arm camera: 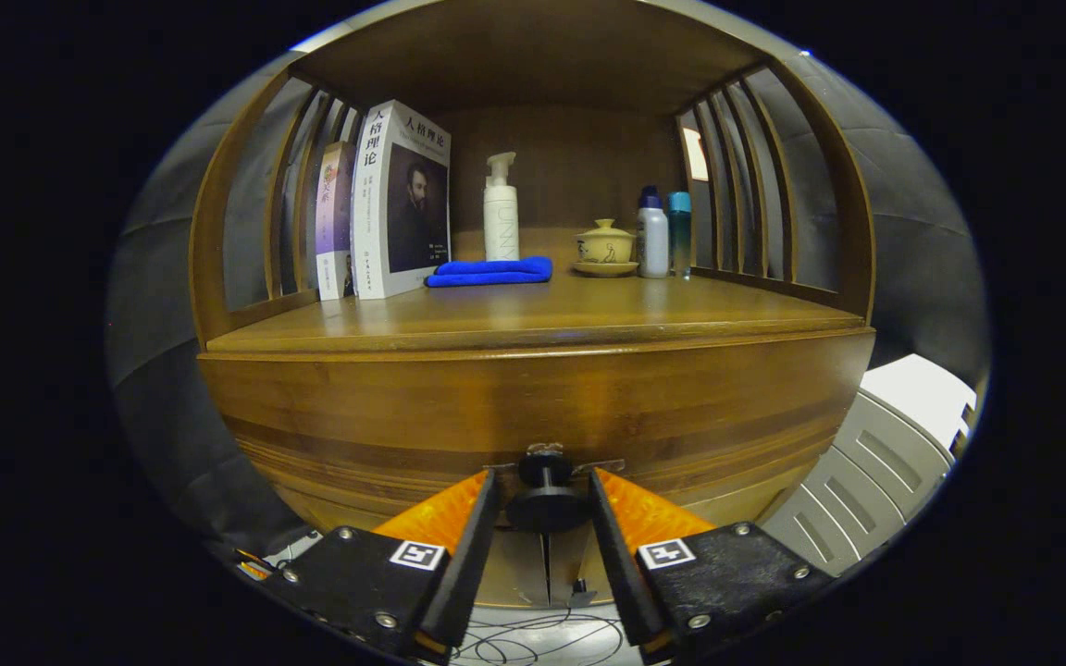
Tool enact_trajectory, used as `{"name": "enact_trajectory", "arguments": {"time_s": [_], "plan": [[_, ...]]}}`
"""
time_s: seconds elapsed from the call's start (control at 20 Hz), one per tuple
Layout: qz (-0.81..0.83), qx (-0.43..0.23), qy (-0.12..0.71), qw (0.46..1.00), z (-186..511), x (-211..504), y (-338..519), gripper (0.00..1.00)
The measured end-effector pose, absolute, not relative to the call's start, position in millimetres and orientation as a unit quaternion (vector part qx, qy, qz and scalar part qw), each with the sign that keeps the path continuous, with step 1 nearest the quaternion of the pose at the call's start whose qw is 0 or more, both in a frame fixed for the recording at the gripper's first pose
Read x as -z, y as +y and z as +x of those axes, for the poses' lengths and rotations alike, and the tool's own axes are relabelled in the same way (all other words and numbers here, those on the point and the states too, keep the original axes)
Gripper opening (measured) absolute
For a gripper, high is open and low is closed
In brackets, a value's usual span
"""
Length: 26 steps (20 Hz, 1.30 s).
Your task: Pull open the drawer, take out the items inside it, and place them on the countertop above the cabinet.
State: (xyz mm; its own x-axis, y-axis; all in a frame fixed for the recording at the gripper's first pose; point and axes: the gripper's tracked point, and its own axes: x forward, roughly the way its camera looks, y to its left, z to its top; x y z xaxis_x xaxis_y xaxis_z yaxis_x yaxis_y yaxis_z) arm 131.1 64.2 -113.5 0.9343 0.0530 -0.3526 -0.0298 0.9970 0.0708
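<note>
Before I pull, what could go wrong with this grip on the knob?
1. The gripper has its fingers on either side of the knob, but I cannot tell if both press on it. A loose hold may slip off the knob when pulled.
2. The drawer looks fully closed. A sharp pull could shake the countertop and tip the books or pump bottle.
</note>
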Motion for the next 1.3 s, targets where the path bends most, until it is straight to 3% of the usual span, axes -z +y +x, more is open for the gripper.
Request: {"name": "enact_trajectory", "arguments": {"time_s": [0.1,0.4,1.3], "plan": [[0.035,-0.024,0.183,0.982,130,114,66,0.50],[0.037,-0.016,0.195,0.980,128,115,65,0.42],[0.011,-0.019,0.201,0.979,65,108,59,0.41]]}}
